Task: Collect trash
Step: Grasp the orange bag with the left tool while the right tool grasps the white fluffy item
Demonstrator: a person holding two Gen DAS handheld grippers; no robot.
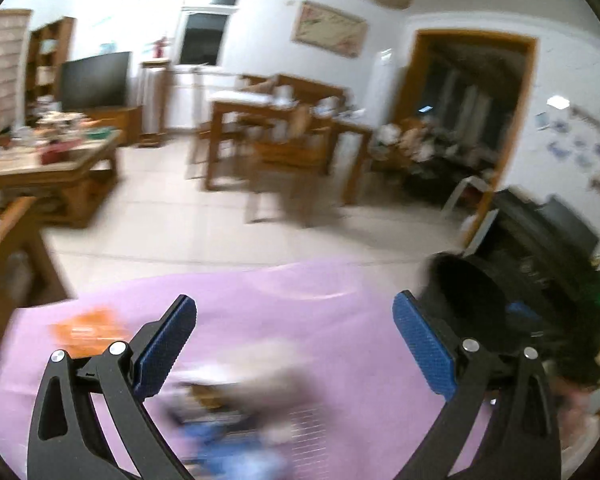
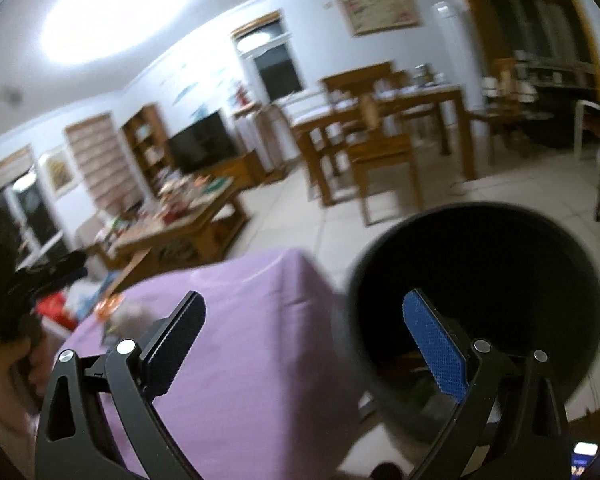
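Left gripper (image 1: 294, 342) over purple-clothed table (image 1: 320, 312), fingers wide apart, empty. Right gripper (image 2: 304, 340) likewise spread, gripping nothing, at rim of black bin (image 2: 480, 264) beside table corner. Orange wrapper (image 1: 88, 330) and blurred litter (image 1: 228, 420) on cloth.

Litter (image 1: 228, 412) on the purple cloth (image 1: 300, 320) is smeared by blur and cannot be identified; the black bin (image 2: 476, 300) interior is too dark, its contents undetermined
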